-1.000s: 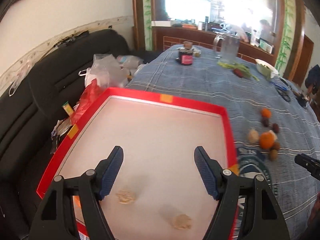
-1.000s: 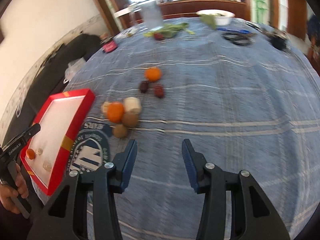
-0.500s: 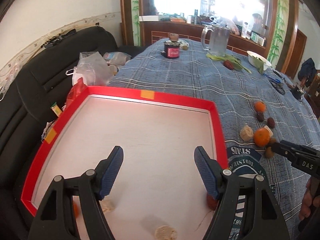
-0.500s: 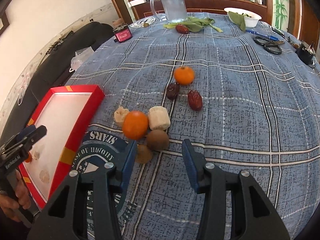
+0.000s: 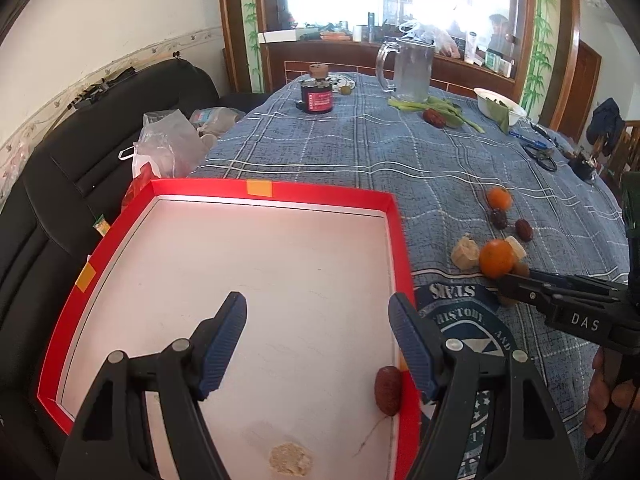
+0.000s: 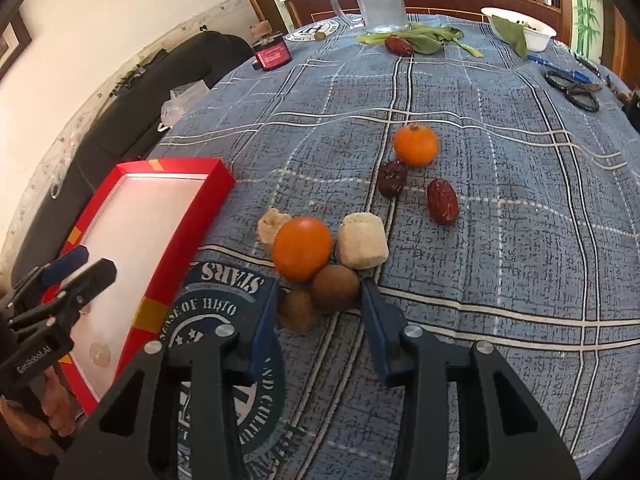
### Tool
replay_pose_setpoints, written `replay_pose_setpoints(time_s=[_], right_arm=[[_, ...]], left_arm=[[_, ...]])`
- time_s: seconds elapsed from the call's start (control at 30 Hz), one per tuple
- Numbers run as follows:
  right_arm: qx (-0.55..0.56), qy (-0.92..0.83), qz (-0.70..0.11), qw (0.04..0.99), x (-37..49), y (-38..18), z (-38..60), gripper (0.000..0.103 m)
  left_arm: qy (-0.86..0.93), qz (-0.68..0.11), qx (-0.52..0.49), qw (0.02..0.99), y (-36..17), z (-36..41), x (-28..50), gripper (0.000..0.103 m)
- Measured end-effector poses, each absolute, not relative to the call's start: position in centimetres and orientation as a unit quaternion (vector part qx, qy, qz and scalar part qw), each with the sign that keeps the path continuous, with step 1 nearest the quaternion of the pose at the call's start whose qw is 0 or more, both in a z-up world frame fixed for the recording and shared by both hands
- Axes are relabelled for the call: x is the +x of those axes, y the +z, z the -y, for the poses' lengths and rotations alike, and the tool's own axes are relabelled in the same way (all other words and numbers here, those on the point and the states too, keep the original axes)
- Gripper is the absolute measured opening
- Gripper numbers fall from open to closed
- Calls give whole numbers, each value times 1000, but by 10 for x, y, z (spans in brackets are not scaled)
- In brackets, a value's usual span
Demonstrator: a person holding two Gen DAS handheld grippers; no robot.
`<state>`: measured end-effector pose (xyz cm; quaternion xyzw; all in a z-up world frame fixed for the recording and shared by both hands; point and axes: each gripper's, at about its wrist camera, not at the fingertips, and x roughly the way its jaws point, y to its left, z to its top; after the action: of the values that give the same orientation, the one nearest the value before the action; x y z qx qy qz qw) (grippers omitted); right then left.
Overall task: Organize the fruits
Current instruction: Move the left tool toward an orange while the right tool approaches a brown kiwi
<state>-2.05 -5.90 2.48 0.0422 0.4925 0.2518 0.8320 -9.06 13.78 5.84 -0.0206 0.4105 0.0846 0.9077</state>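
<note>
The red tray has a pale, smooth floor and low card walls patched with orange tape. In it lie a wrinkled dark red date against the right wall and a flat, crumbly beige piece at the near edge; the right wrist view shows one more pale lump there, too small to identify. The left gripper hangs over the tray floor, jaws wide apart with nothing between them.

The rest of the fruit sits on the blue plaid cloth, just right of the tray: two smooth oranges, two more dates, a pale rough cylinder, a knobbly beige chunk half hidden behind the near orange, and two fuzzy brown kiwis. The right gripper has just been closing; both kiwis lie between its blue ribbed fingers, the left pad perhaps touching the lower kiwi, though I cannot tell if they grip yet

A white bowl at the far edge holds a green leaf, its inside mostly hidden
</note>
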Motion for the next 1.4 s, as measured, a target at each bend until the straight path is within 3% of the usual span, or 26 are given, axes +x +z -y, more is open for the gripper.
replay_pose_setpoints(time_s=[0.2, 0.5, 0.7, 1.17, 1.23, 1.4], right_arm=[[65, 260, -491, 829, -26, 30, 81, 30], [62, 240, -493, 834, -43, 27, 121, 30], [50, 280, -460, 841, -48, 41, 104, 30], [11, 284, -470, 836, -34, 21, 56, 30], [6, 283, -465, 839, -34, 20, 56, 25], [23, 271, -463, 843, -28, 20, 73, 25]], left_arm=[[62, -416, -6, 907, 58, -115, -88, 73], [27, -427, 10, 904, 54, -80, -81, 73], [39, -425, 12, 904, 59, -82, -83, 73], [56, -431, 6, 901, 57, -90, -86, 73], [58, -431, 8, 900, 57, -90, -86, 73], [53, -437, 8, 898, 58, -83, -81, 73]])
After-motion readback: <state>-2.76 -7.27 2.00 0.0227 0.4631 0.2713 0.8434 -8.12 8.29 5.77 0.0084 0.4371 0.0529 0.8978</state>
